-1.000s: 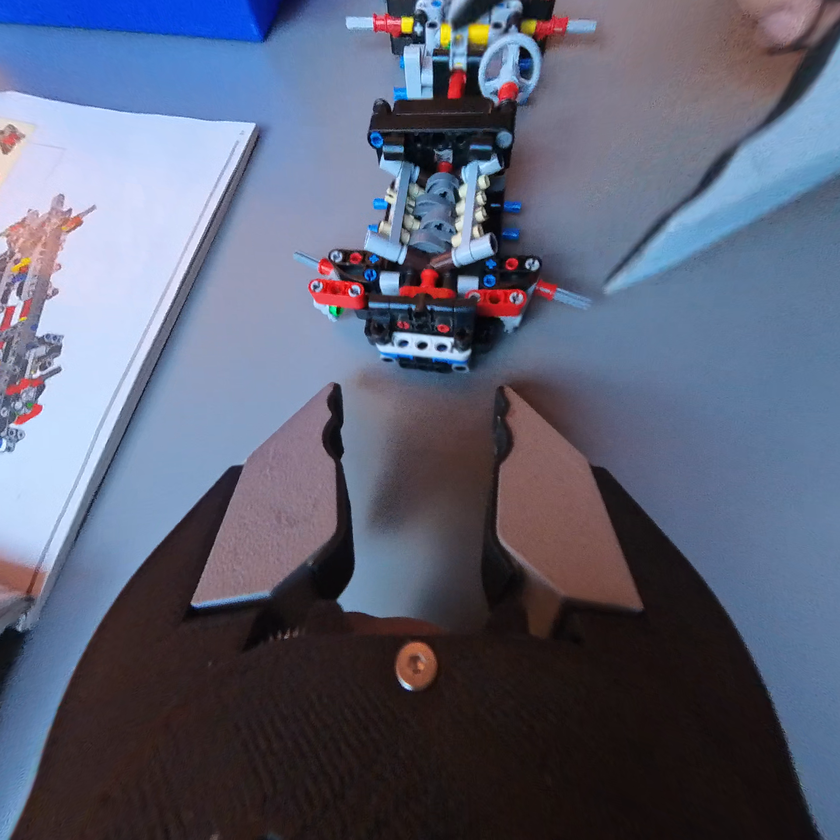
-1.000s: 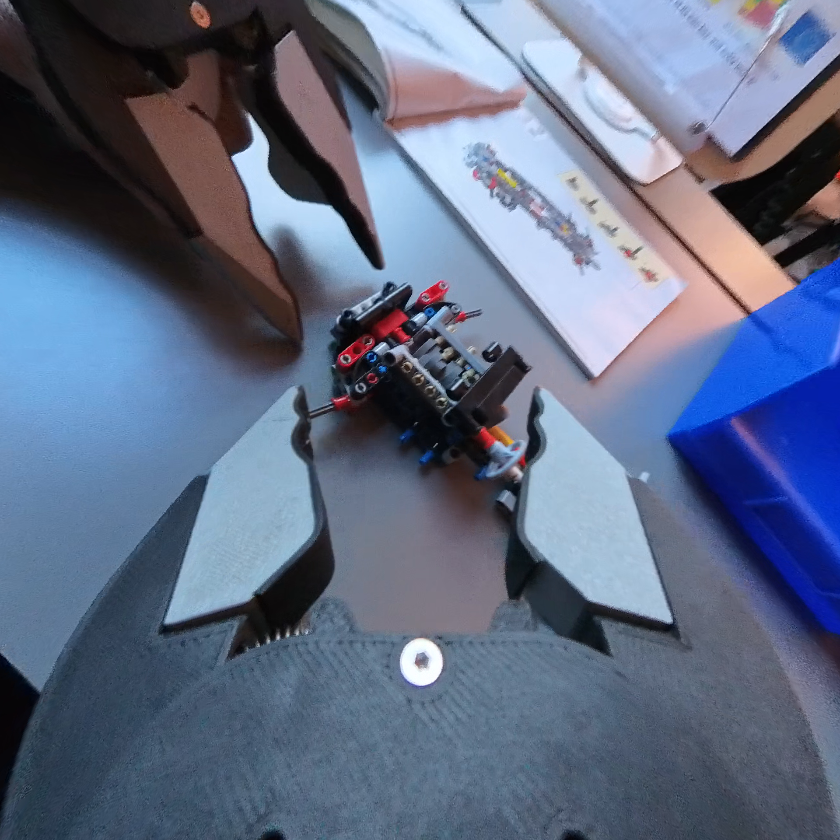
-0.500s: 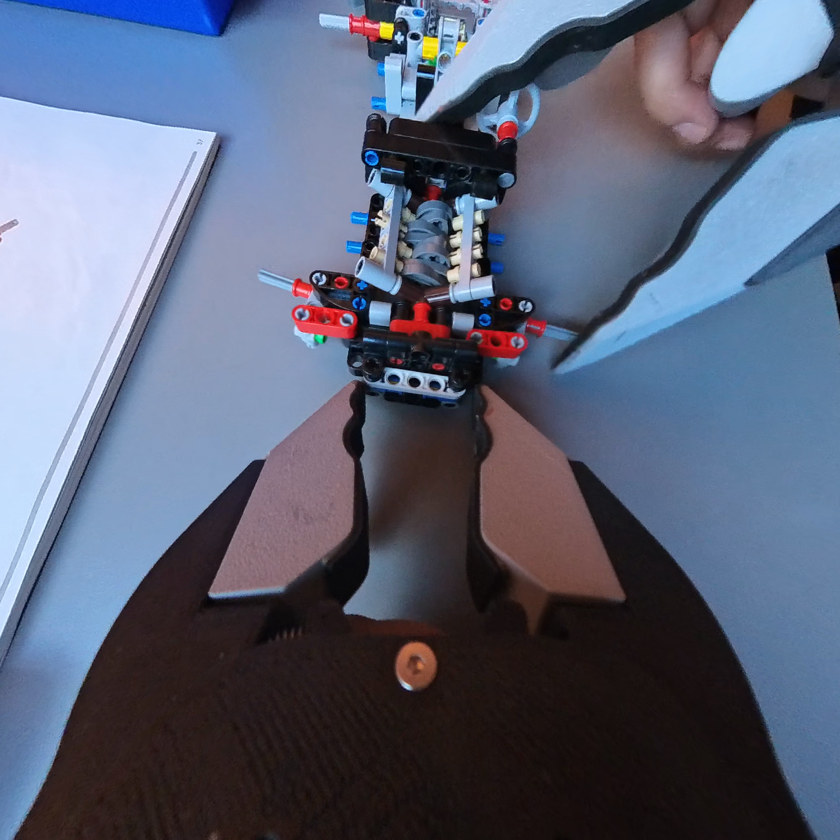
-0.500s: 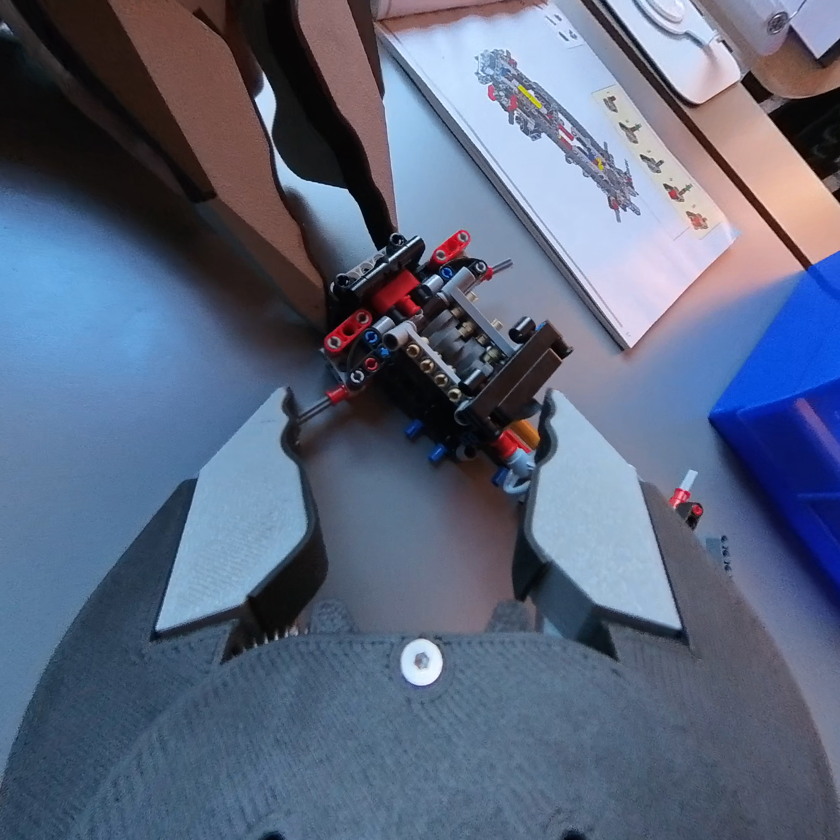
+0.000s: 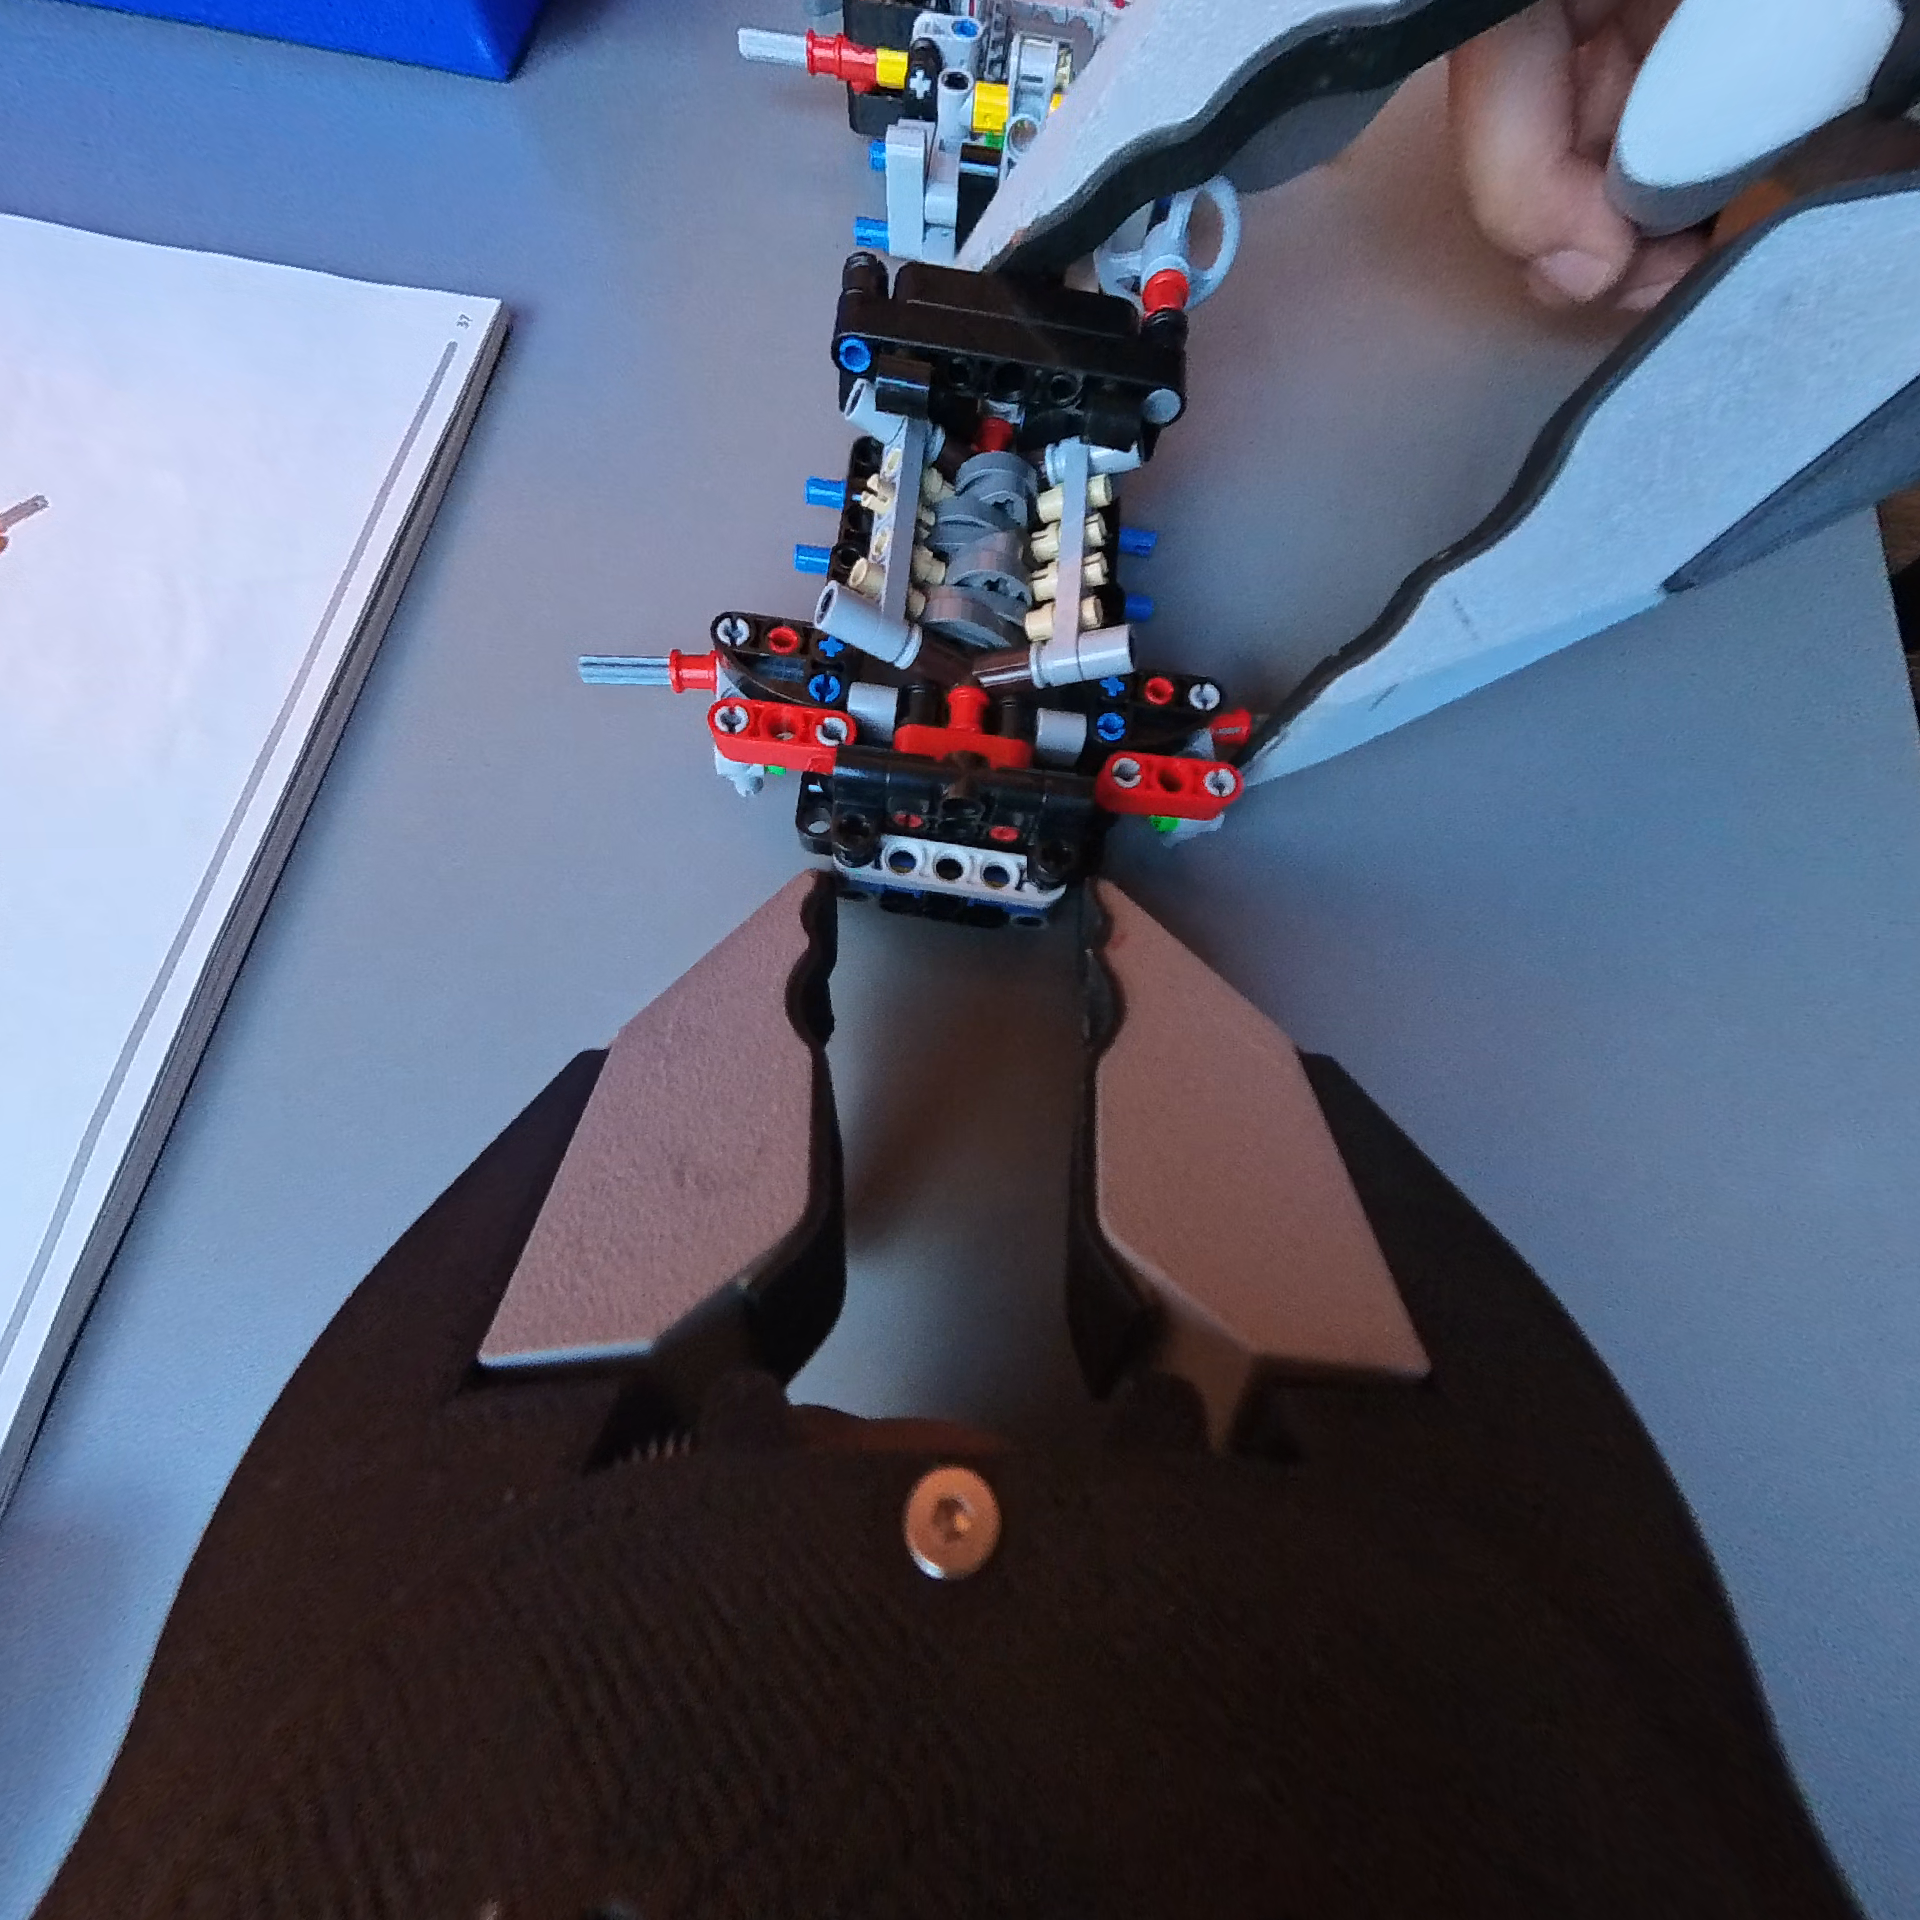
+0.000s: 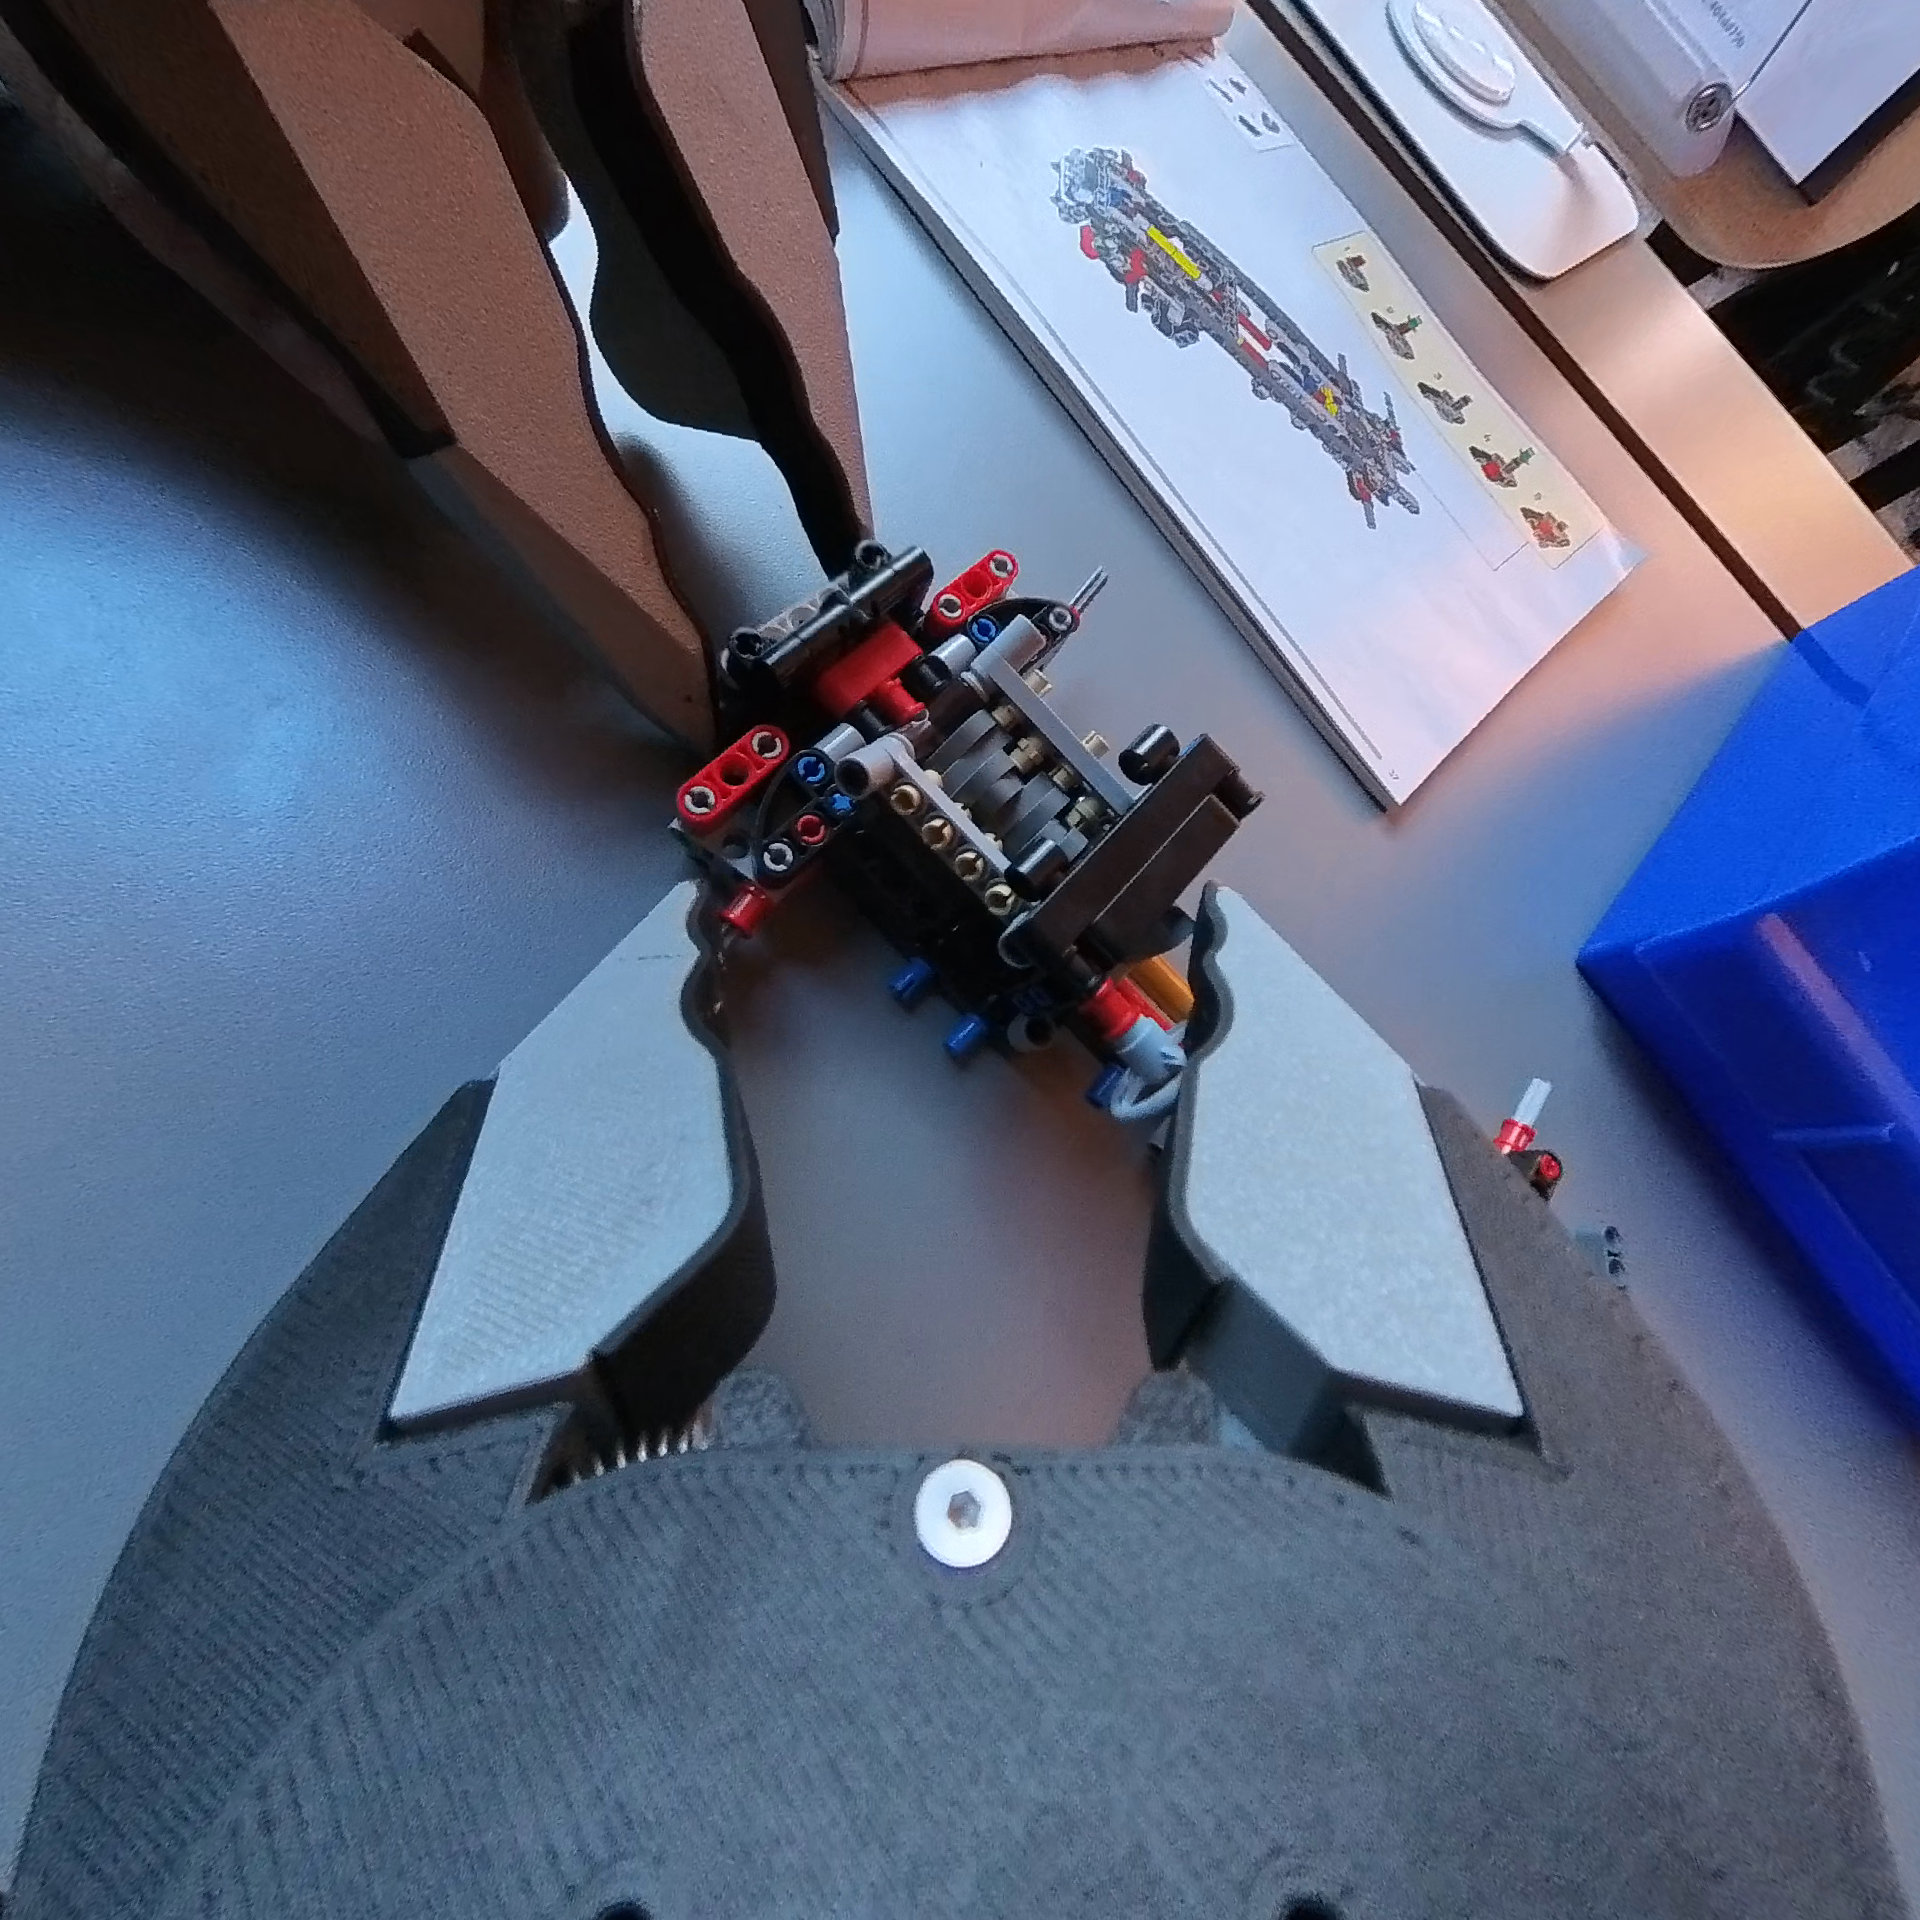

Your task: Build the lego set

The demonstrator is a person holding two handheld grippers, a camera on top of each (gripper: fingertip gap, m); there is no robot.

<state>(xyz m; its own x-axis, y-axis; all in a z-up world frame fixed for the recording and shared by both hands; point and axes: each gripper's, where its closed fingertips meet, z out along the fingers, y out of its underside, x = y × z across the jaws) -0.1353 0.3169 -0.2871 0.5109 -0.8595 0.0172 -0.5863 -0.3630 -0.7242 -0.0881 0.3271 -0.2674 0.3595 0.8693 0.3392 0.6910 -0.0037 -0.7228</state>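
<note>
You are working over a smooth grey table (image 5: 1455, 1039). Near its middle rests a brick-built chassis model (image 5: 977, 582) of black, red and grey parts. Left of it lies an open instruction booklet (image 5: 187, 665) – white pages, with a printed picture of the model visible from the right wrist view. At the far left edge sits a blue bin (image 5: 312, 26). Beside the bin – a few loose small parts (image 6: 1527, 1143).
</note>
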